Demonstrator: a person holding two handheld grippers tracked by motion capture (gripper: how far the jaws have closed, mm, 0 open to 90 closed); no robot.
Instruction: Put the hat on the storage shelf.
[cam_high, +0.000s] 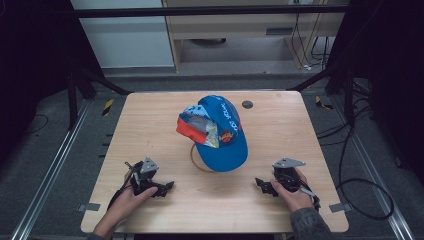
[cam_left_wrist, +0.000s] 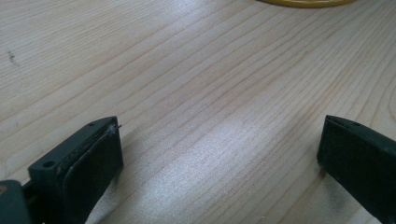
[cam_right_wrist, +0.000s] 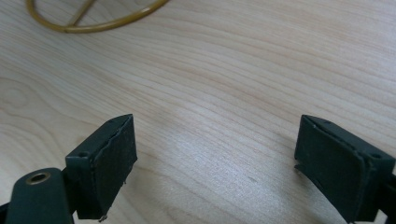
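Note:
A blue baseball cap (cam_high: 220, 132) with orange and patterned panels rests on a yellow wire stand (cam_high: 195, 159) at the middle of the wooden table (cam_high: 150, 115). The stand's ring base shows as a yellow arc (cam_left_wrist: 306, 3) in the left gripper view and as a ring (cam_right_wrist: 88, 18) in the right gripper view. My left gripper (cam_high: 167, 187) lies low on the table at front left, open, nothing between its jaws. My right gripper (cam_high: 260, 184) lies at front right, open too, pointing left. Both sit apart from the cap.
A small dark round disc (cam_high: 247, 104) lies near the table's far edge, right of the cap. Grey tape tabs (cam_high: 89, 207) mark the front corners. Cables (cam_high: 360, 190) trail on the floor to the right. Bare wood lies between the two grippers.

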